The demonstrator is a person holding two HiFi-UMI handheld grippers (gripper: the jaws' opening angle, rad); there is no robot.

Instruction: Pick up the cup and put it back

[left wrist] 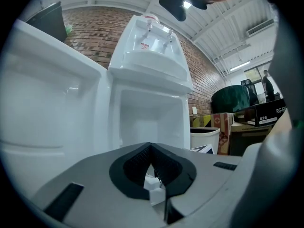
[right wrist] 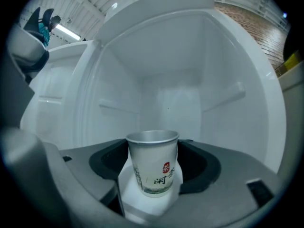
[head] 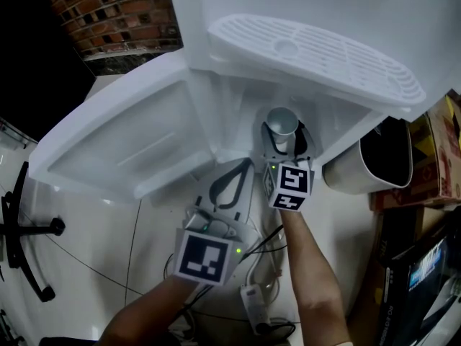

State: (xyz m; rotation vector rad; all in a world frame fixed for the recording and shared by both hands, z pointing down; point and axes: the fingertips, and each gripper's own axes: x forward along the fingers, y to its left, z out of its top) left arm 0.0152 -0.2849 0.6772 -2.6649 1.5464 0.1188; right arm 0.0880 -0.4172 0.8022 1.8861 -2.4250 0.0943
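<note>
Right tool (right wrist: 153, 148) grips upright cup (right wrist: 153, 170); left tool (left wrist: 151, 147) closed.

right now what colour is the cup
The cup is white with dark print and a red mark; clearest in right gripper view.

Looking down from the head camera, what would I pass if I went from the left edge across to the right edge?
Black chair legs → open white door → left gripper → paper cup → white bin → cardboard boxes.

Cup (right wrist: 153, 163) between right hand-held gripper (head: 287, 141) jaws; cabinet (right wrist: 166, 99) behind, door (head: 122, 143) left, bin (head: 367, 161) right.
</note>
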